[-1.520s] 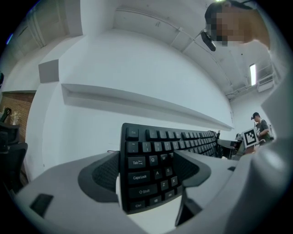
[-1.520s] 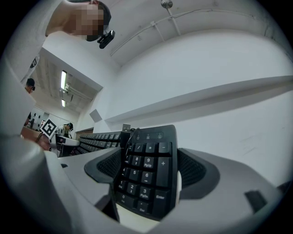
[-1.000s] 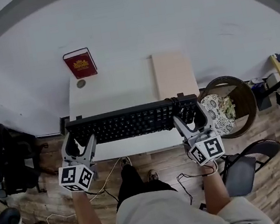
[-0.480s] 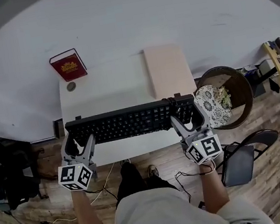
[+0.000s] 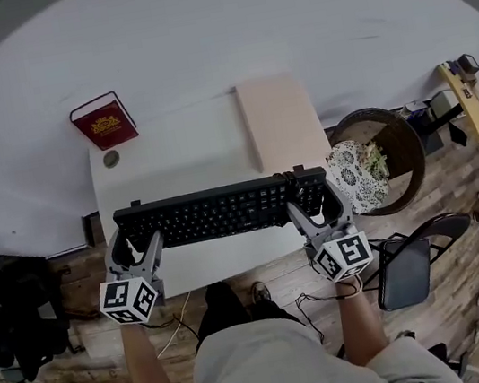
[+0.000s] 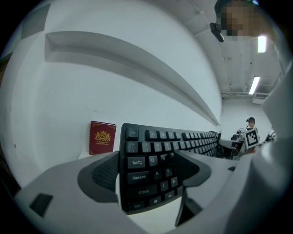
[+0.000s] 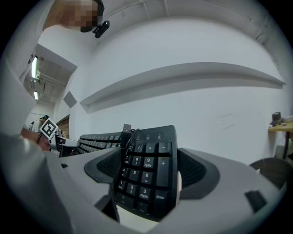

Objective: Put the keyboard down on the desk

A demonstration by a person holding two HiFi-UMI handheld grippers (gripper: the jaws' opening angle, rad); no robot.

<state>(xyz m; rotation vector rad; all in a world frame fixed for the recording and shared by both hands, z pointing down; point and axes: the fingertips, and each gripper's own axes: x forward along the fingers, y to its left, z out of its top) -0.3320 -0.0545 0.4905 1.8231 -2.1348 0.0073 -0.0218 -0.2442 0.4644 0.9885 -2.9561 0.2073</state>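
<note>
A long black keyboard point(image 5: 220, 210) is held level over the front part of the small white desk point(image 5: 179, 155). My left gripper point(image 5: 133, 246) is shut on the keyboard's left end point(image 6: 146, 171), by the Tab and Caps Lock keys. My right gripper point(image 5: 317, 206) is shut on its right end, the number pad point(image 7: 146, 176). A cable with a USB plug point(image 7: 127, 129) is bundled on the right end. Whether the keyboard touches the desk I cannot tell.
A dark red book point(image 5: 103, 122) leans on the wall at the desk's back left, with a small round thing point(image 5: 111, 159) beside it. A beige board point(image 5: 280, 125) covers the desk's right part. A round bin point(image 5: 379, 158) and a chair point(image 5: 412, 271) stand to the right.
The view has shifted: desk and book have slid left and a little down in the head view. The keyboard stays held in both grippers, now slightly further over the desk.
</note>
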